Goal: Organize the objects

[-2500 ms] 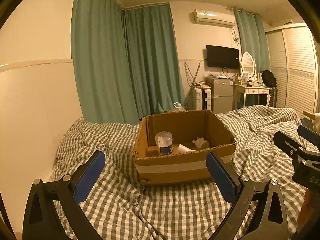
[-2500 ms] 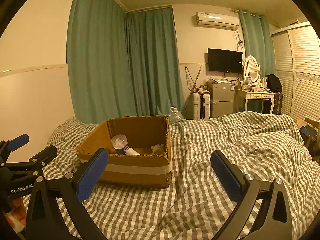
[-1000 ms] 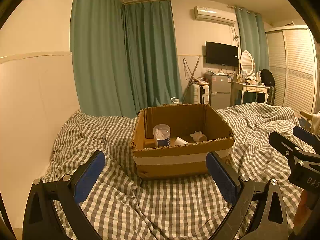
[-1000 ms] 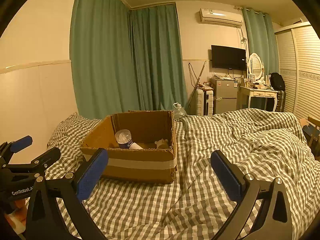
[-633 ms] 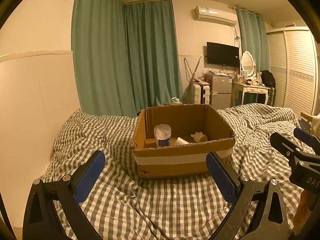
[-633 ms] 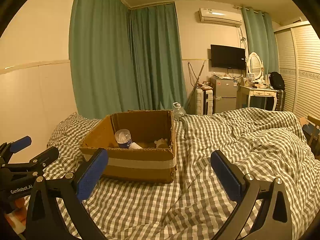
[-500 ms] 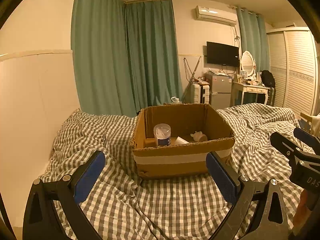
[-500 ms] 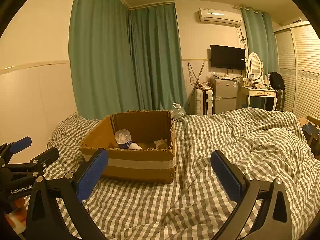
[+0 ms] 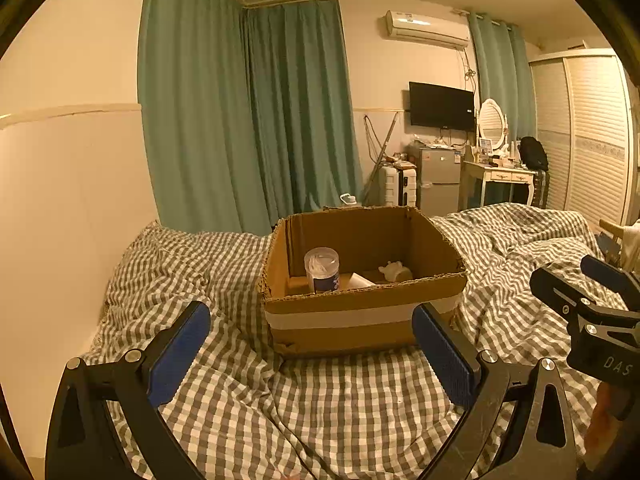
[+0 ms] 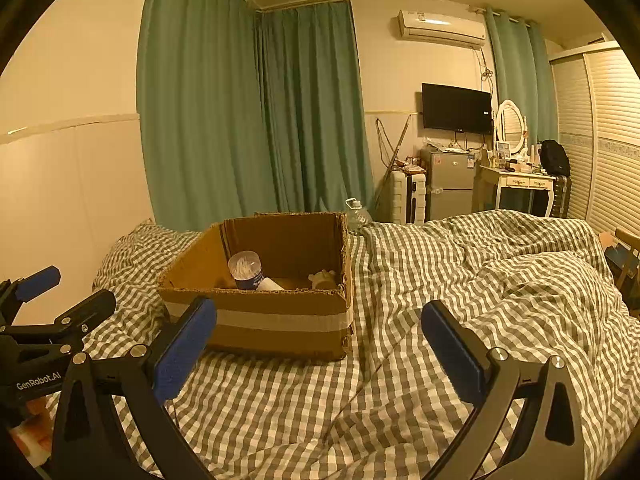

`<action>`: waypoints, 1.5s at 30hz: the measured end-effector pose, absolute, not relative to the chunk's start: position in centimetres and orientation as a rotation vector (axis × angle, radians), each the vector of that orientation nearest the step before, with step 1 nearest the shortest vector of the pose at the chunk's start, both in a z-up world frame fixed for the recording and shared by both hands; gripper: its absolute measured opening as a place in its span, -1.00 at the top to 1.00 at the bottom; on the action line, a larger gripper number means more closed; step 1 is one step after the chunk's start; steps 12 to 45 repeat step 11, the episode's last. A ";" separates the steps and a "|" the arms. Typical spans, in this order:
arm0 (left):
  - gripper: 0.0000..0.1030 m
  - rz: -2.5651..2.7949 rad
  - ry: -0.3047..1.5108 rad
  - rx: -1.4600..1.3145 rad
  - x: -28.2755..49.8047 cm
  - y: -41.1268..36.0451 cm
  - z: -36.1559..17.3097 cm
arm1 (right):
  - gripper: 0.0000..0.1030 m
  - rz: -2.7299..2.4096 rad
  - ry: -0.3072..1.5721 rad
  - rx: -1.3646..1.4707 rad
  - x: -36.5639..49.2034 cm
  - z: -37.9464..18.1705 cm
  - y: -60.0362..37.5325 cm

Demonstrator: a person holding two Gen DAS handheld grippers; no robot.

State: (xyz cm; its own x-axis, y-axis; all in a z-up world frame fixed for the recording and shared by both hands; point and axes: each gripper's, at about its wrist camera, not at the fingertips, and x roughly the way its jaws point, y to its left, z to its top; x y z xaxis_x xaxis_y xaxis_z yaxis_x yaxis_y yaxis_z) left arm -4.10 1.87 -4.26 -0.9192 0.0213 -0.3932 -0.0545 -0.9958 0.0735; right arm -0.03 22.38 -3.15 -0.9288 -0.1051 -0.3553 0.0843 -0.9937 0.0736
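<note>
An open cardboard box (image 9: 360, 312) sits on the checked bedcover; it also shows in the right wrist view (image 10: 276, 320). Inside it stand a clear round tub with a blue label (image 9: 322, 268) (image 10: 245, 269), a white object (image 9: 360, 280) and a small pale figure (image 9: 394, 271) (image 10: 322, 278). My left gripper (image 9: 312, 344) is open and empty, held in front of the box. My right gripper (image 10: 320, 340) is open and empty, in front of the box's right corner. Each gripper shows at the edge of the other's view.
The checked duvet (image 10: 500, 280) is rumpled and heaped to the right. A pale wall (image 9: 60, 220) borders the bed on the left. Green curtains (image 9: 248, 120), a fridge (image 9: 438, 184), a dressing table (image 9: 500, 176) and a wardrobe (image 9: 592, 140) stand beyond the bed.
Both views have shifted slightly; the box sits a little lower and nearer than 2.5 s ago. Both grippers stay open and empty.
</note>
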 end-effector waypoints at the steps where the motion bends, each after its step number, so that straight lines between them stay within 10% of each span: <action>1: -1.00 3.037 0.128 -0.622 -4.1 1.8 -4.3 | -0.99 -2.991 -0.085 0.562 -0.1 -3.2 22.4; 45: -1.00 3.040 0.128 -0.605 -3.9 1.7 -4.2 | -0.99 -2.989 -0.077 0.577 -0.3 -3.6 22.0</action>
